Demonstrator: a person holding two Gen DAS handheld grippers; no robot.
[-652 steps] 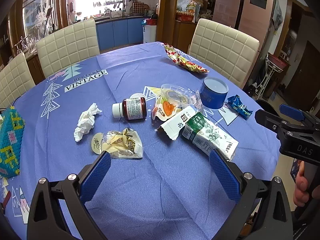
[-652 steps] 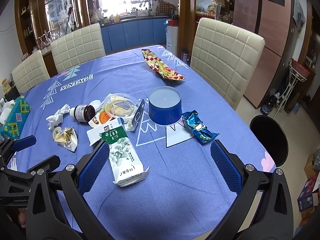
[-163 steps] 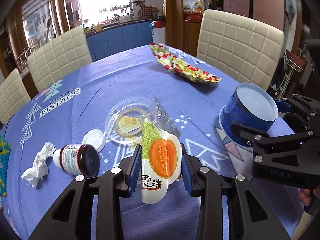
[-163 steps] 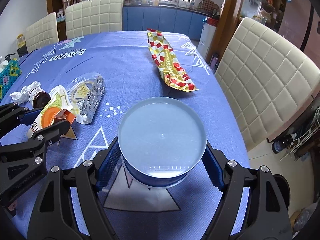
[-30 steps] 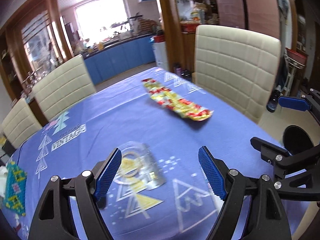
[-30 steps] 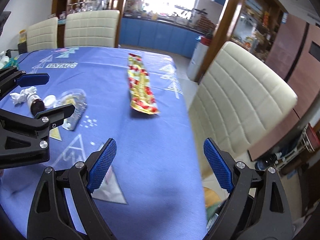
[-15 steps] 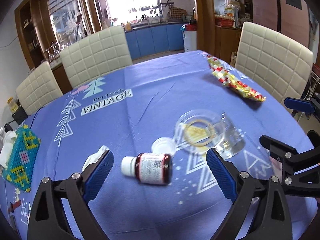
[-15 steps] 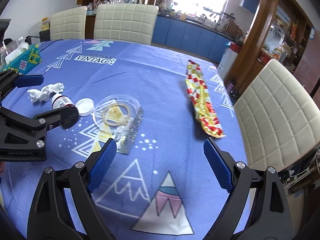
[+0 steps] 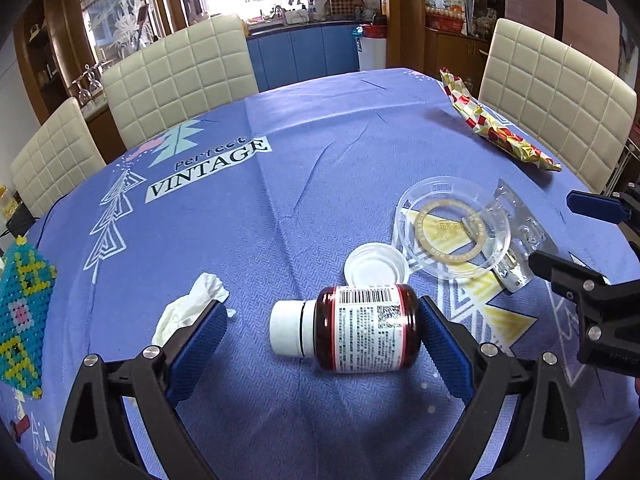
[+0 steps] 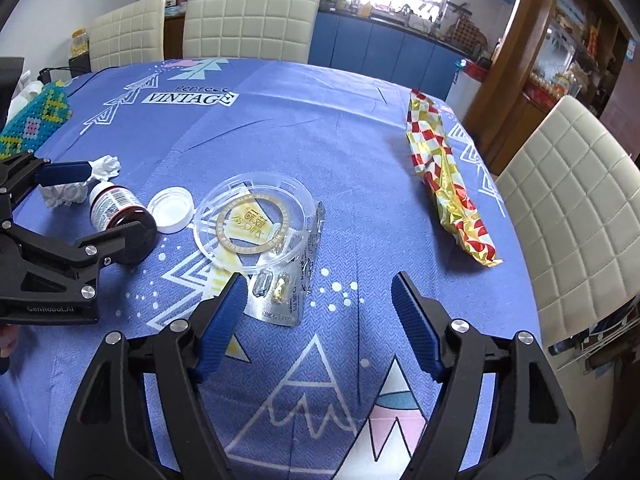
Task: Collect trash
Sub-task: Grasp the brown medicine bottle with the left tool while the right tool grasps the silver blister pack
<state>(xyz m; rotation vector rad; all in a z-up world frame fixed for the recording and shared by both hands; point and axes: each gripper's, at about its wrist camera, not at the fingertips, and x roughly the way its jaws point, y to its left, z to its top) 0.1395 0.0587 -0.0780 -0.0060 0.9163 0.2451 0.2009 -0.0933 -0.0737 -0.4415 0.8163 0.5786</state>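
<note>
Bottle [image 9: 360, 328] lies between the wide left gripper [image 9: 320, 344], could roll away; right gripper [image 10: 316, 316] closing, empty

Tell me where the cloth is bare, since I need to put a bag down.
Bare: the far middle between the VINTAGE print and the foil wrapper, and the near edge under the right gripper. Crowded: tissue, pill bottle, white cap, clear lid and blister pack.

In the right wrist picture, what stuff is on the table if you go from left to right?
Beaded mat → crumpled tissue → dark bottle → white cap → clear round lid → red and gold wrapper.
</note>
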